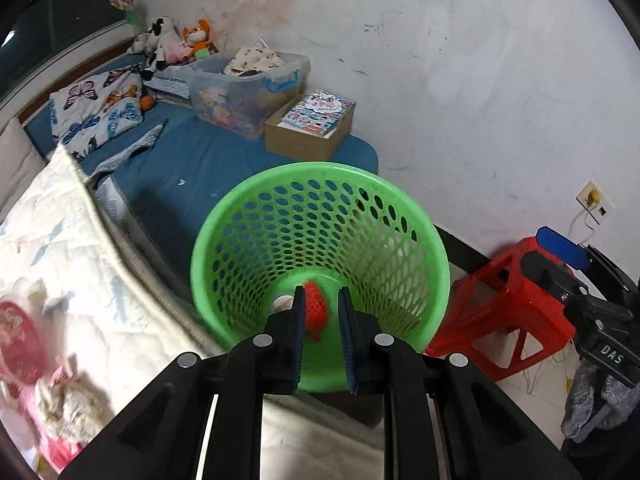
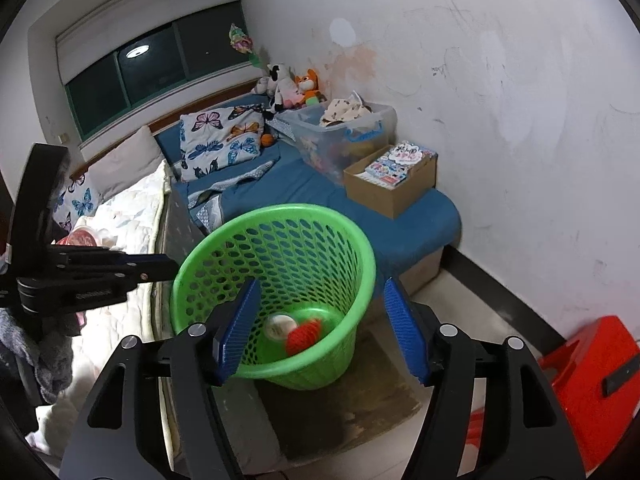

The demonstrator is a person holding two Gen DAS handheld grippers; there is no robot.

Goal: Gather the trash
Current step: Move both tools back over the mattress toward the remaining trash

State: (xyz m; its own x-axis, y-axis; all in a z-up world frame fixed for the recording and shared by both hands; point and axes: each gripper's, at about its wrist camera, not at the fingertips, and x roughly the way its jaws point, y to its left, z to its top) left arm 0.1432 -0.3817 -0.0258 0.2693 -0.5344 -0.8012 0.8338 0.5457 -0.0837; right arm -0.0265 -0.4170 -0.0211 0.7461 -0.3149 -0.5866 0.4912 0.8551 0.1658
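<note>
Green perforated plastic basket [image 2: 280, 280] holds red mesh trash [image 2: 304, 336]; our left gripper [image 1: 322, 334] hangs narrow and empty above, right gripper [image 2: 320, 328] wide, so we turn bedward.

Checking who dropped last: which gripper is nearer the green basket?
Left. The left gripper hovers at the green basket rim; the right gripper is further back.

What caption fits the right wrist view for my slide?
Open right hand-held gripper above green perforated plastic basket holding a red mesh ball and white round lid.
</note>
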